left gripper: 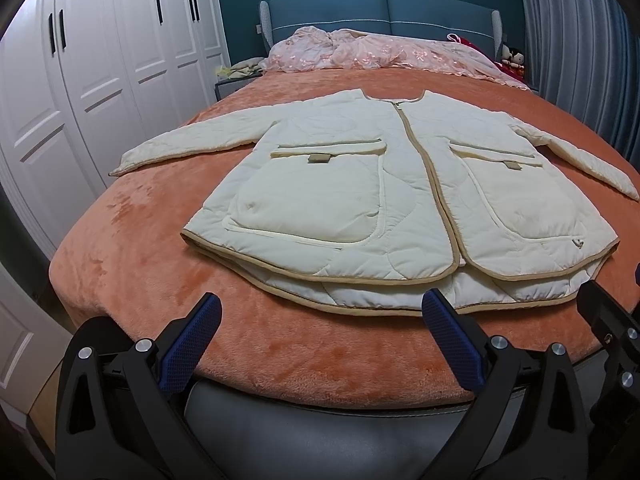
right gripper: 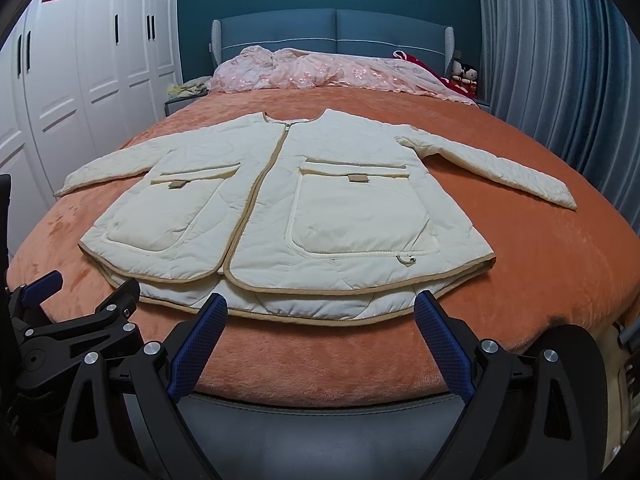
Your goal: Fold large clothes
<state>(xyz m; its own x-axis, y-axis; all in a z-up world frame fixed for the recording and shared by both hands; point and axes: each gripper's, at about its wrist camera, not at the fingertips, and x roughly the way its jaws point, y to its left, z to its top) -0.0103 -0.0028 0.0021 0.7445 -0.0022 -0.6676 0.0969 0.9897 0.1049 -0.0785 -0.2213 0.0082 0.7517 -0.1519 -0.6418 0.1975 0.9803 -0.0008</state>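
We see a cream quilted jacket with tan trim lying flat, front up and zipped, on a bed covered by an orange plush blanket. Its hem lies near the foot edge of the bed, its collar points toward the blue headboard, and both sleeves spread out toward the bed's side edges. A crumpled pink quilt lies along the head edge. Our left claw hovers at the foot edge just short of the hem, its blue-padded fingers spread wide and holding nothing. Our right claw hovers beside it, also spread and empty, with its tips over the hem. White wardrobe doors stand beyond the bed's left side.
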